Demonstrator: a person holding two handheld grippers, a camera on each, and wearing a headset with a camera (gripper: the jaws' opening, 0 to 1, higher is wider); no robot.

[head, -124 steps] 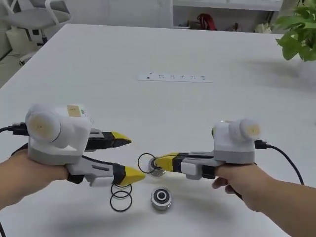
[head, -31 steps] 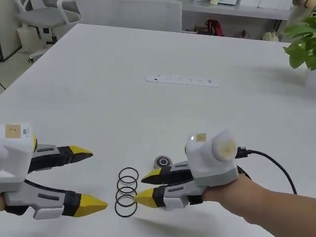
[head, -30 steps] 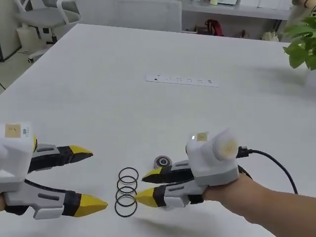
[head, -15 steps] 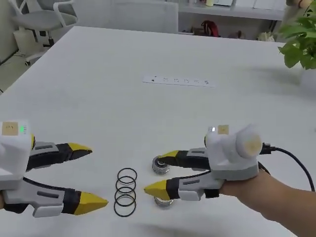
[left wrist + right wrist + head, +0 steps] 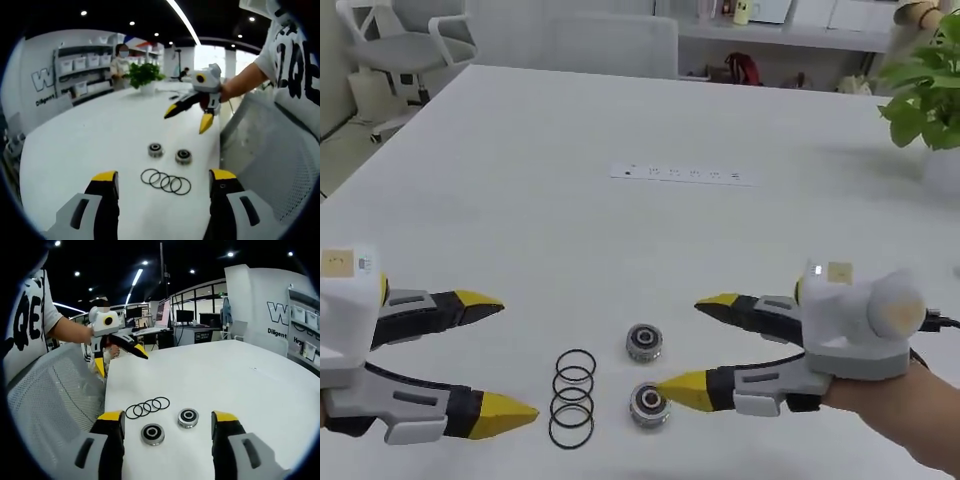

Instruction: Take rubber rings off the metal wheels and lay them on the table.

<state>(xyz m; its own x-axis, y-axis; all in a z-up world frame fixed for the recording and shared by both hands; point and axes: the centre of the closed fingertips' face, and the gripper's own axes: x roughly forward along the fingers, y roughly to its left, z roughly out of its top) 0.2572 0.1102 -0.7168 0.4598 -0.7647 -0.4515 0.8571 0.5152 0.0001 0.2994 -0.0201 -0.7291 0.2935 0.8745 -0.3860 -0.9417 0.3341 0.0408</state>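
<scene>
- The left gripper (image 5: 518,357) has a white, boxy housing with a tan sticker (image 5: 337,264) on top.
- Its jaws are black with grey plates and end in pointed yellow tips.
- The right gripper (image 5: 680,345) has the same black, grey and yellow jaws. Its white housing carries a round cream disc (image 5: 901,313) on the side and a tan label (image 5: 838,272) on top.
- A black cable (image 5: 942,321) leaves its rear.
- The person wears a white short-sleeved T-shirt (image 5: 292,55) with large black lettering.
</scene>
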